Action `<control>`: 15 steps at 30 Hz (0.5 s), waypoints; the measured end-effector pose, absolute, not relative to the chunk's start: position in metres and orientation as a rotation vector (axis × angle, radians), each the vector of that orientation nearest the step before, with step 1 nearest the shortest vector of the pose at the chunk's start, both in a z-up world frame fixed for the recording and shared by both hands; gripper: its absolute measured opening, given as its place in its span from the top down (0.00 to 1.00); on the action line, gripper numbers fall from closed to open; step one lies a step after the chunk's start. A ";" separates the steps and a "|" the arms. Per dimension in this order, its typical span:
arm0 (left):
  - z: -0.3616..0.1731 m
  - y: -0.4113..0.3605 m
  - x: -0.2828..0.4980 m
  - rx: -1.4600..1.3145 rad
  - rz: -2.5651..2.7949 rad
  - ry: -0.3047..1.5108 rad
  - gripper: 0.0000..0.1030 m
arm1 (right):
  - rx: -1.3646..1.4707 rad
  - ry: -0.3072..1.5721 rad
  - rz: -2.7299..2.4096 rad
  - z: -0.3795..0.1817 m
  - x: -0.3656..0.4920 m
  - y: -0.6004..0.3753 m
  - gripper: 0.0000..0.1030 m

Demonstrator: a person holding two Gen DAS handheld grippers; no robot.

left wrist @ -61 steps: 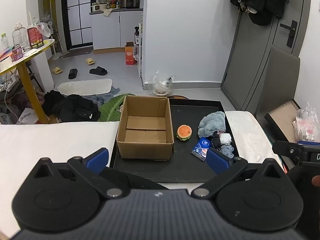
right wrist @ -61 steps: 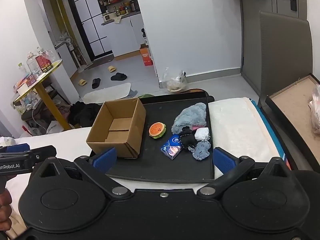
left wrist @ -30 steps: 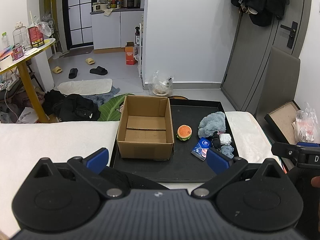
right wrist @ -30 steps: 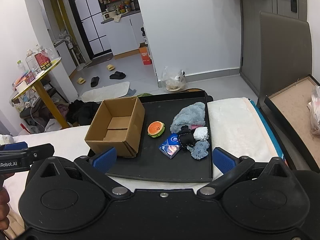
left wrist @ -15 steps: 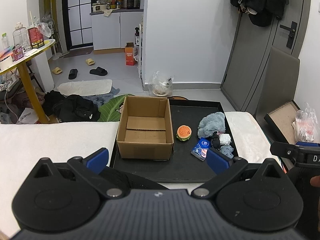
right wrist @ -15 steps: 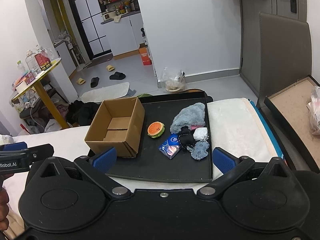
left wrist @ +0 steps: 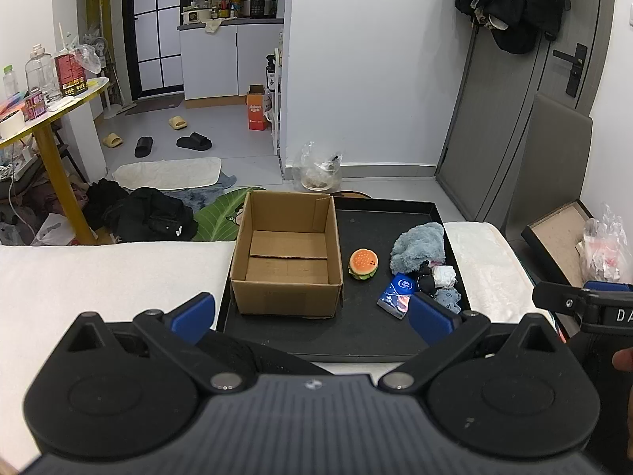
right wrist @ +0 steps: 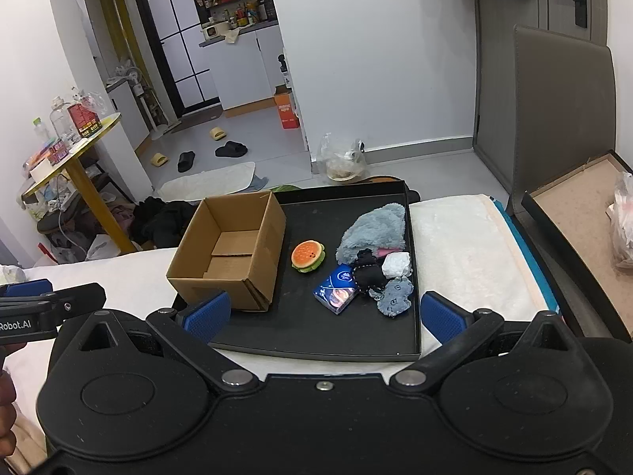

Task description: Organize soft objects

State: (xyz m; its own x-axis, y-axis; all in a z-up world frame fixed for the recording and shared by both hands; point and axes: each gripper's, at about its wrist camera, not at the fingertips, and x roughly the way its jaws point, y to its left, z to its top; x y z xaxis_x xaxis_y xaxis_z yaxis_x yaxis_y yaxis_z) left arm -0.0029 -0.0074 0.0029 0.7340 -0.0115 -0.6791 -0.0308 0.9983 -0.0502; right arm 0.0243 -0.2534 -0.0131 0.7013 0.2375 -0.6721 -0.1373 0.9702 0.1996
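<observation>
Both grippers you hold stand spread wide and grip nothing: your left gripper [left wrist: 310,312] and right gripper [right wrist: 322,314] each show two blue, textured pads on black linkage arms, hovering at the near edge of one black, shallow-rimmed tray [right wrist: 316,340] that rests on a white, nubby bed cover [left wrist: 99,273]. One open cardboard box [left wrist: 287,255], brown and corrugated with its bottom flaps visible, sits on the tray's left side. Six soft items lie to its right. One round plush burger [right wrist: 308,255], orange bun over a green frill, sits alone just beside the box. Five more cluster near the tray's right rim: one fluffy grey-blue plush [right wrist: 376,229] at the back, one black stitched plush [right wrist: 368,273] touching it, one small white crumpled bundle [right wrist: 397,264], one flat grey felt piece [right wrist: 395,295] nearest you, and one glossy blue packet [right wrist: 336,287] lying flat against the black plush.
</observation>
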 end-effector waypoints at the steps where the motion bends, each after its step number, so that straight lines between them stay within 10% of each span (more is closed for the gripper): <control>1: 0.003 -0.007 -0.003 -0.059 0.011 0.747 0.00 | 0.138 0.765 0.208 -0.013 0.024 -0.254 0.00; 15: 0.002 -0.008 0.003 -0.051 0.008 0.739 0.00 | 0.145 0.767 0.201 -0.014 0.030 -0.257 0.00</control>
State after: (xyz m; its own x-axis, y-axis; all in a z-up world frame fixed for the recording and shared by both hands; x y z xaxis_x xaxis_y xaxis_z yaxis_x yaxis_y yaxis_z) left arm 0.0027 -0.0083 0.0021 0.7393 -0.0110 -0.6733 -0.0250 0.9987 -0.0437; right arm 0.0302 -0.2570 -0.0136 0.7022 0.2328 -0.6728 -0.1278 0.9709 0.2025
